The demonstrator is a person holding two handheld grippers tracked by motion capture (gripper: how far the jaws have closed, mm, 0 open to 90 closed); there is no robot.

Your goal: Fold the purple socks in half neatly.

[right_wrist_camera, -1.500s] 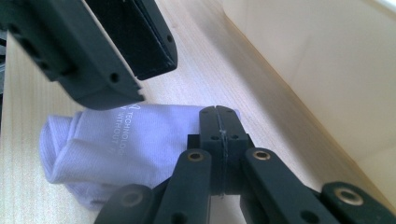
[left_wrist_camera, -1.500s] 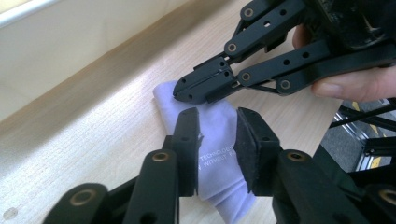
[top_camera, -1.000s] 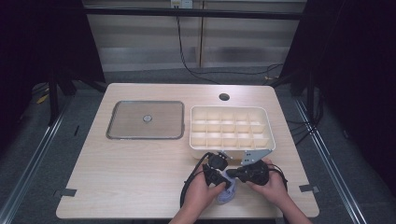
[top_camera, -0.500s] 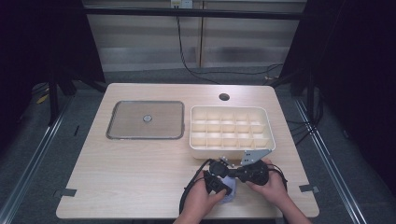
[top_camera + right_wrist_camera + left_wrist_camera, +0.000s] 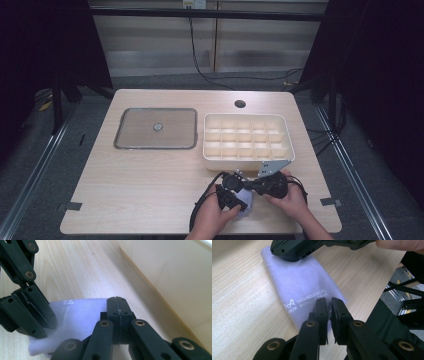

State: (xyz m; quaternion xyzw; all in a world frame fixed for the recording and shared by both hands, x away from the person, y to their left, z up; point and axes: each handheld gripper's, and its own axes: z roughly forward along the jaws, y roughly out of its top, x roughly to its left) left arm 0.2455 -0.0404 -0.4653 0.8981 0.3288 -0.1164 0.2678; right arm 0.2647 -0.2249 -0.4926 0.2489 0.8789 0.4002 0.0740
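Just in front of the cream plastic divided tray [image 5: 248,137], both closed grippers, left [image 5: 329,305] & right [image 5: 117,302], are pinching opposite ends of the folded pale-lilac cloth [image 5: 299,287] w/ its long axis running between them.

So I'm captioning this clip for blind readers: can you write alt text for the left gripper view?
A folded lilac cloth with white printed lettering lies on a light wooden table, its near end pinched between the closed black jaws of the left gripper. The right gripper is at the cloth's far end.
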